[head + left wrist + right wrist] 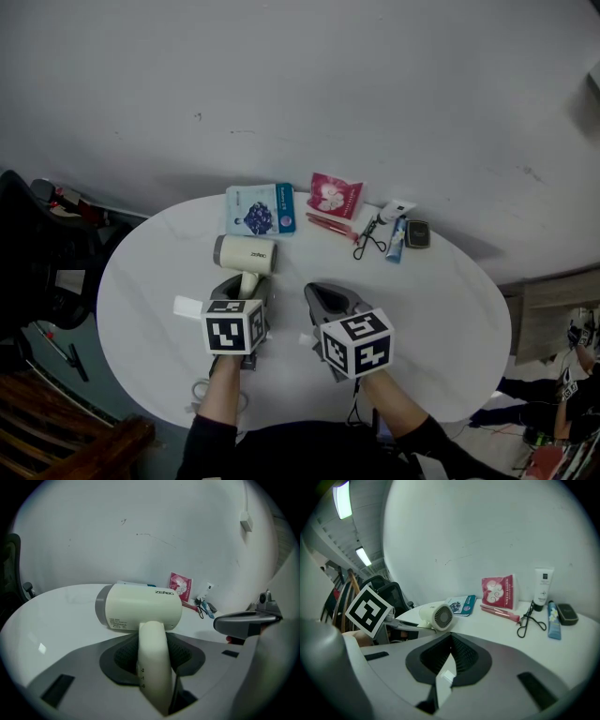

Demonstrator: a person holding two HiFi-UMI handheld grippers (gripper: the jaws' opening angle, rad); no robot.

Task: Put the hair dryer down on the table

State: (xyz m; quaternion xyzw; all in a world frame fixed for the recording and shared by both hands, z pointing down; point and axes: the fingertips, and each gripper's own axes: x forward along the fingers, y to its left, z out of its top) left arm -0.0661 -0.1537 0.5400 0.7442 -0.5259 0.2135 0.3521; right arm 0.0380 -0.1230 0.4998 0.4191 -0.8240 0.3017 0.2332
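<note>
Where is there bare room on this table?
Bare: the table left of the hair dryer, and its right part in front of the tube and black case. Crowded: the far edge, with blue packet, pink packet and eyelash curler.

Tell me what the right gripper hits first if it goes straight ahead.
Probably bare table just beyond the right gripper, since it tilts downward. The hair dryer lies a little left of that line, though depth is unclear.
</note>
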